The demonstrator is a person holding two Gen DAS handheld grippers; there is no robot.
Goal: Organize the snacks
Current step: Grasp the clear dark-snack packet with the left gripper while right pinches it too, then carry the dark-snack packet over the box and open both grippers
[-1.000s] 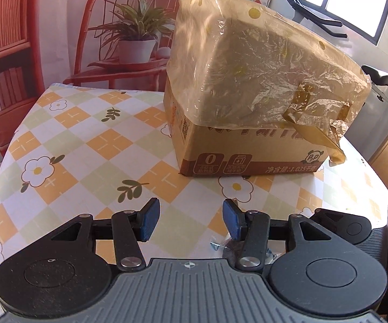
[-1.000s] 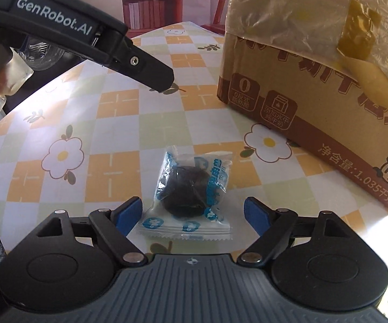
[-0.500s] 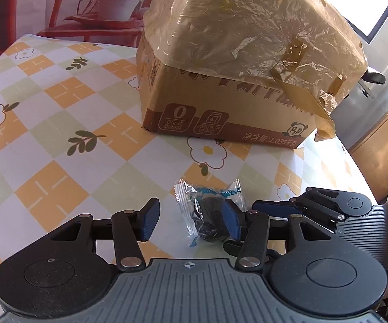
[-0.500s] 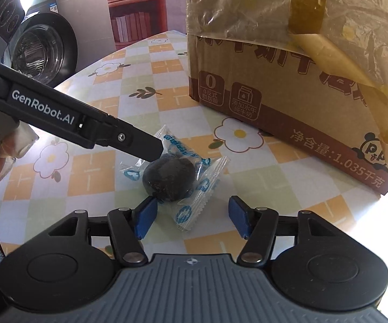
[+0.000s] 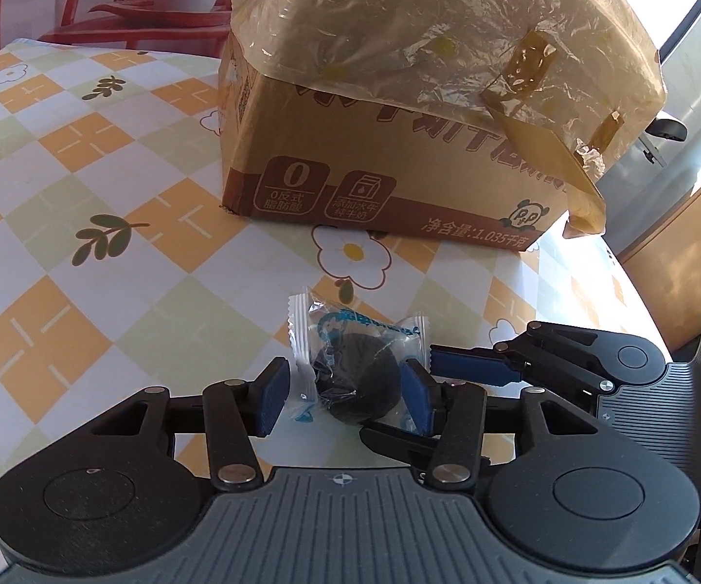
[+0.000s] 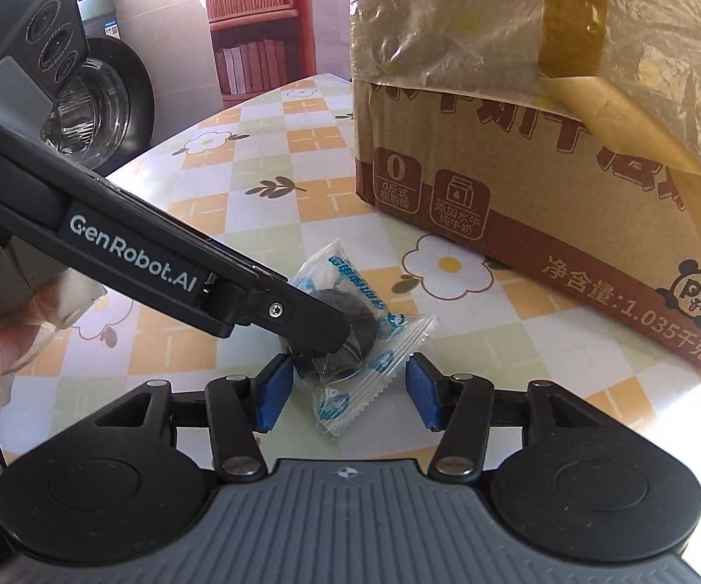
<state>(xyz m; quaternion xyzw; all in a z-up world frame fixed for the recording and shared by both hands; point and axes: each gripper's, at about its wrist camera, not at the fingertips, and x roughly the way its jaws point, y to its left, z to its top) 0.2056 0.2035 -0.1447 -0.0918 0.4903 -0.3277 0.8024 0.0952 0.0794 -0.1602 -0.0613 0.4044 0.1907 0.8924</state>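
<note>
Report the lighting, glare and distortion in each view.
Left wrist view: hard sunlight, glare on the plastic film over the cardboard box, window blown out at top right, fisheye bending the tablecloth checks. Right wrist view: lower right table edge washed white, snack packet sharp, partly shadowed by the left gripper.

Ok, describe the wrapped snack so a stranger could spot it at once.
Start at the big brown cardboard box draped in yellowish plastic on the checked floral tablecloth. In front lies a small clear packet with blue print, a dark round snack inside, the only loose item there.
</note>
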